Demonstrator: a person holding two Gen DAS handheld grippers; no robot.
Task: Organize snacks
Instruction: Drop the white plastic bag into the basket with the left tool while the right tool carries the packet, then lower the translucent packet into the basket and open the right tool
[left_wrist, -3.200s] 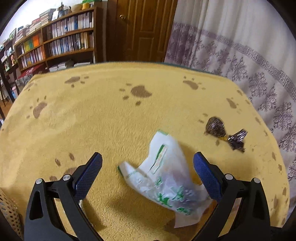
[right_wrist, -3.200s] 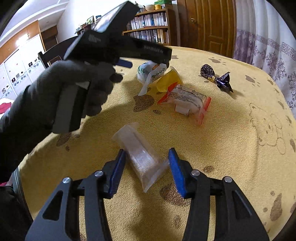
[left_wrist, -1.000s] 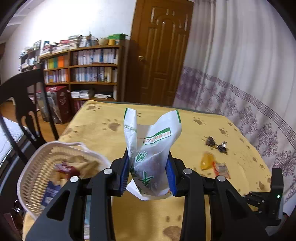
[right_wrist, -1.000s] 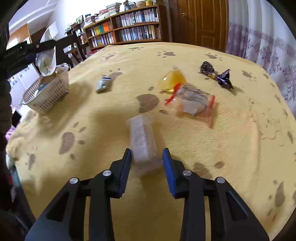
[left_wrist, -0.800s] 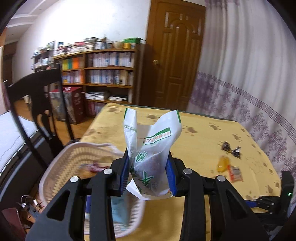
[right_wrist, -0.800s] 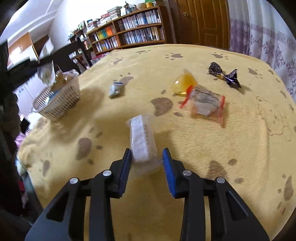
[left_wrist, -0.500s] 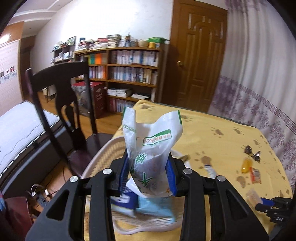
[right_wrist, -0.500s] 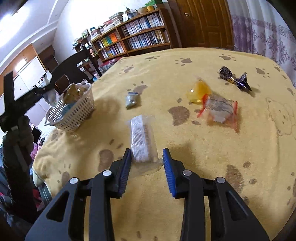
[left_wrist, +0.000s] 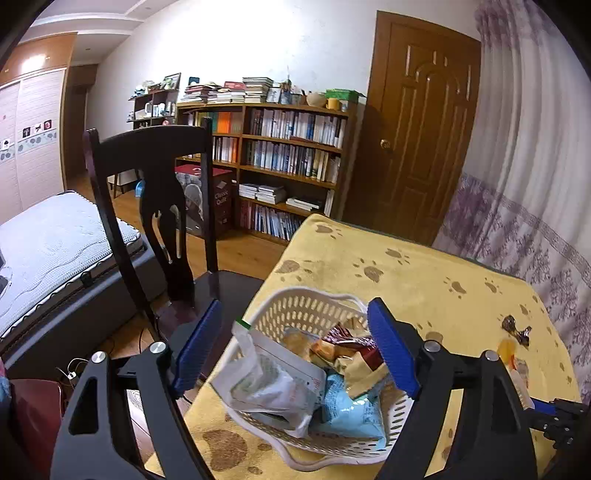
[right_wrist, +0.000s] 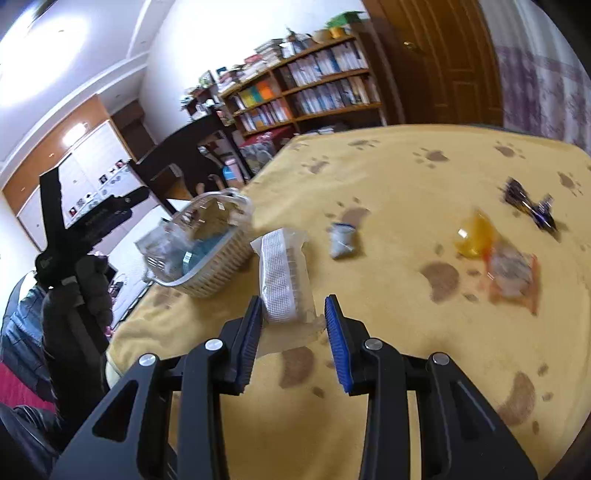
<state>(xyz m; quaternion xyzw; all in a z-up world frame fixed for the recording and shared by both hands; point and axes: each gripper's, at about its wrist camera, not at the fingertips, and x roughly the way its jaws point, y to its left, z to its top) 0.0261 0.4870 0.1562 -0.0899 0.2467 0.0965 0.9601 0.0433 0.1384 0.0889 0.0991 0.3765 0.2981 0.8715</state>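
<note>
The left gripper (left_wrist: 295, 347) has its blue ribbed pads spread wide and empty above the white perforated plastic basket (left_wrist: 314, 306), which stands at the table's corner beside the dark wooden chair (left_wrist: 155, 206). A crinkled white-and-green bag (left_wrist: 269, 380) lies on top of the heap inside, against a pale blue pouch (left_wrist: 351, 410) and several brown and red foil wrappers. The right gripper (right_wrist: 293, 332) is pinched narrow on a clear, stiff packet of pale wafers (right_wrist: 282, 277), raised over the fleecy yellow paw-print tablecloth (right_wrist: 406, 177).

By my reading the job is past halfway: the basket is well filled, one packet is in transit, and four pieces are left loose toward the table's far edge. These are a small grey-blue sachet (right_wrist: 342, 239), a glossy amber jelly cup (right_wrist: 474, 232), a red-edged transparent packet (right_wrist: 511, 275) touching it, and a dark twisted foil candy (right_wrist: 532, 208) nearer the curtain side.
</note>
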